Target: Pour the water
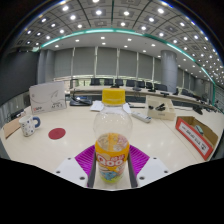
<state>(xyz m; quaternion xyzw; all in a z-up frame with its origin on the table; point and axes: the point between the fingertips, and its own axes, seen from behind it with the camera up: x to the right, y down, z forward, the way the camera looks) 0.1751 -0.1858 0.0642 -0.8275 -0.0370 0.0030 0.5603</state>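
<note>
The gripper (111, 172) is clenched on the yellow-capped bottle (112, 140) above the bench (65, 150); judging by this, carrying and tilting come next.

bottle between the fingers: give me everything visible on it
The bottle is clear plastic with a yellow cap and a yellow-orange printed label round its lower half. It stands upright, capped, between the gripper's fingers, whose magenta pads flank its base. Whether the pads press on it is unclear. The liquid level can't be made out.
</note>
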